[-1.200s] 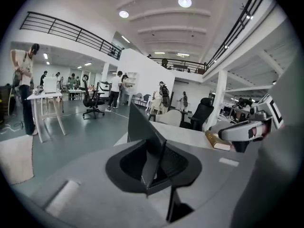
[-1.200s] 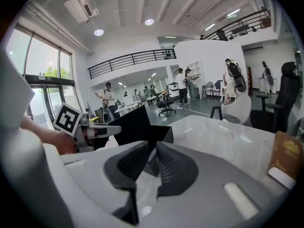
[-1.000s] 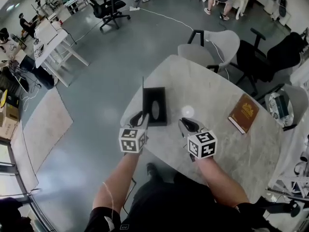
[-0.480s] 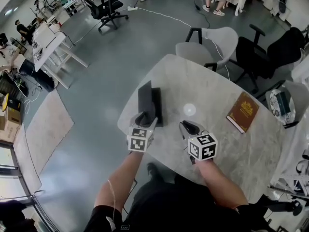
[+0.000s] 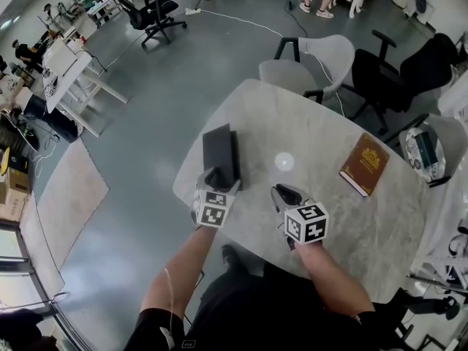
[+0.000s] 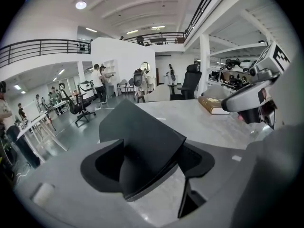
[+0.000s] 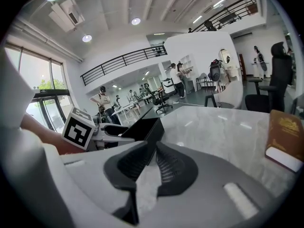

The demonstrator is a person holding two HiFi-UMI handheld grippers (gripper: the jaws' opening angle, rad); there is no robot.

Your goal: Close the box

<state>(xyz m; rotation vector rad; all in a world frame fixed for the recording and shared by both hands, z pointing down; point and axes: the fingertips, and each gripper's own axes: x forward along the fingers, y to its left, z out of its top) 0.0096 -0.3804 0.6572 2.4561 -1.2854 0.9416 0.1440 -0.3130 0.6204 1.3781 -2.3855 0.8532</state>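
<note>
Box: a black box (image 5: 218,151) lies on the counter (image 5: 314,123) near its left edge, long side running away from the person. Its lid is down over the body; whether it sits fully flush cannot be told.
Left claw: the left claw (image 6: 152,151) is at the near end of the box, pointing down at a slant. Its jaws are released and spread wide, having just been opening. The near corner of the box stands between them and the pads do not press on it.
Right claw: the right claw (image 7: 152,146) is over bare counter to the right of the box, apart from it. Its jaws are drawn nearly together with only a thin slit between, and they grasp nothing.
Book: a brown book (image 5: 365,164) lies on the right part of the counter, well apart from the box and both claws.
Chairs: a grey chair (image 5: 322,53) and a black chair (image 5: 398,75) stand at the far side of the counter.
</note>
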